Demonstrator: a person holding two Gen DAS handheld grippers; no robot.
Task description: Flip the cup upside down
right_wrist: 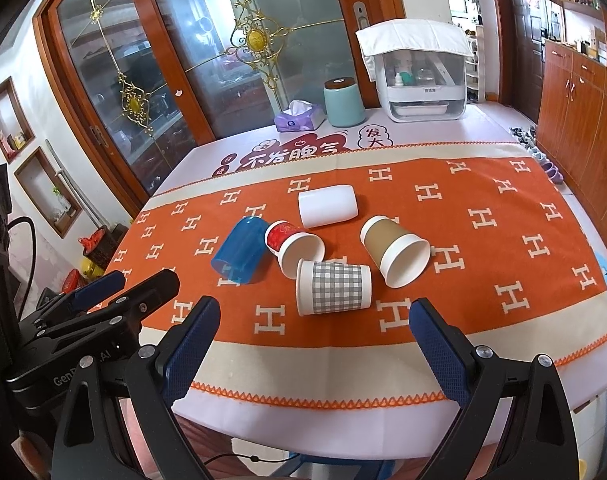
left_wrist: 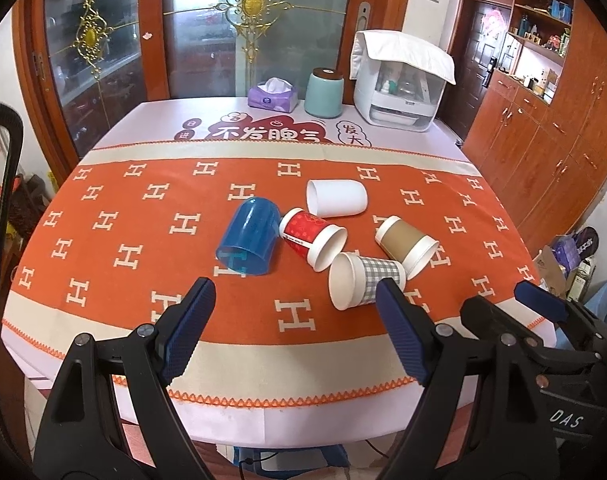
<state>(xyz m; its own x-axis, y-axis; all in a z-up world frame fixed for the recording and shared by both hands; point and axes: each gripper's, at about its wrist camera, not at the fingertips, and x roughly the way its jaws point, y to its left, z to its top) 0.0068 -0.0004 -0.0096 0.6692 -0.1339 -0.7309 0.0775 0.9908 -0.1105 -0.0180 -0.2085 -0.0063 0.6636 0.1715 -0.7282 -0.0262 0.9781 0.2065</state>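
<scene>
Left gripper (left_wrist: 295, 328) and right gripper (right_wrist: 315, 344): both spread wide, empty, poised at the table's near edge. Checked cup (right_wrist: 333, 288): on its side, nearest, touching red cup (right_wrist: 293, 246); brown cup (right_wrist: 395, 250), blue cup (right_wrist: 239, 256), white cup (right_wrist: 327, 205) lie around. Advice: grip mid-wall lightly, lift clear of neighbours, rotate mouth-down onto orange cloth (right_wrist: 483, 240).

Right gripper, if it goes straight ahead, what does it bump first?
Probably the grey-checked paper cup lying on its side, straight ahead of the open right gripper. Depth is hard to judge.
</scene>
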